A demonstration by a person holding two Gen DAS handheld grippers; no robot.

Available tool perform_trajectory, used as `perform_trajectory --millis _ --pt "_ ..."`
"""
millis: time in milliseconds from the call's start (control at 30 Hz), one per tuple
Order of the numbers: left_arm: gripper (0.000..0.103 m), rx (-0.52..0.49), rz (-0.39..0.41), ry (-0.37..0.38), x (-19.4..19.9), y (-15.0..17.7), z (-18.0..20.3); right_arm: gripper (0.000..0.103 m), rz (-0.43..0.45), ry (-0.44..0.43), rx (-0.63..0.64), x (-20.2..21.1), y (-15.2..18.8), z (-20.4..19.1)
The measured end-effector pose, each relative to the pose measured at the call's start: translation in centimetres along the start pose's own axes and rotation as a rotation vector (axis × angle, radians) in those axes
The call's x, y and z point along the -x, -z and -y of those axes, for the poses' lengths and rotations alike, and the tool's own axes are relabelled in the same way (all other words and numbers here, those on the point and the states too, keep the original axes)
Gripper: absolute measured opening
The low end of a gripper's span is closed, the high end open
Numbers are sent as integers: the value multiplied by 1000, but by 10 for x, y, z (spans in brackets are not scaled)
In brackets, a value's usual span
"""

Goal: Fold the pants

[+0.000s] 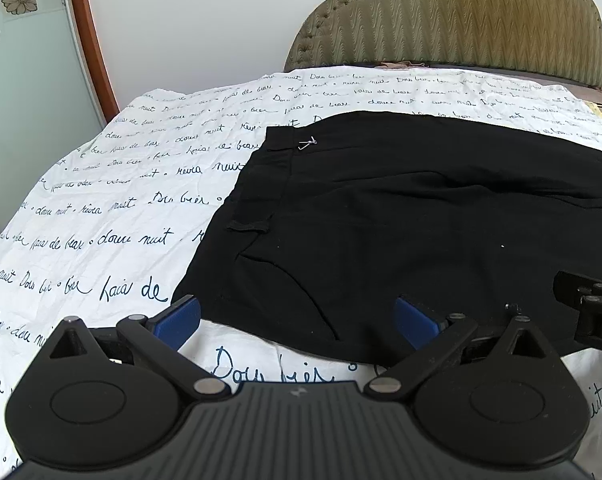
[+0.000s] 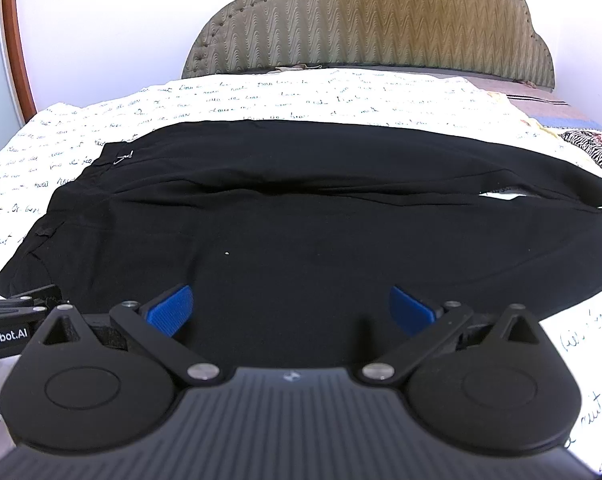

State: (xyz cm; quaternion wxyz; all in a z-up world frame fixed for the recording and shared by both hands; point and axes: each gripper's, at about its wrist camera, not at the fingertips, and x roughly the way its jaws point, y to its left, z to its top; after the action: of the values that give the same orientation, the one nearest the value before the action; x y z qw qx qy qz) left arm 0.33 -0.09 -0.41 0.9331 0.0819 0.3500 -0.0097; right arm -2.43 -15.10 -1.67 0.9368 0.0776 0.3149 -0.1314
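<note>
I am looking at black pants (image 2: pixel 301 216) lying flat on the printed sheet (image 1: pixel 101 200), waistband toward the sheet's left side, legs running off to the right with a small gap between the cuffs. I am judging the cloth to be light, soft and limp, so it should sag unless pinched at the edges; I would take the near hem and the waistband corner. I am holding my left gripper (image 1: pixel 297 320) low over the near waist corner, fingers spread and empty. My right gripper (image 2: pixel 291 310) is hovering over the near leg, fingers likewise spread, gripping nothing.
</note>
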Motion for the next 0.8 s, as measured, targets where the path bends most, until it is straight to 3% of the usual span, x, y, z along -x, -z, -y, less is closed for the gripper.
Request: perform_trajectory --millis 800 --pt "103 1 7 7 1 1 0 103 -1 0 1 0 1 2"
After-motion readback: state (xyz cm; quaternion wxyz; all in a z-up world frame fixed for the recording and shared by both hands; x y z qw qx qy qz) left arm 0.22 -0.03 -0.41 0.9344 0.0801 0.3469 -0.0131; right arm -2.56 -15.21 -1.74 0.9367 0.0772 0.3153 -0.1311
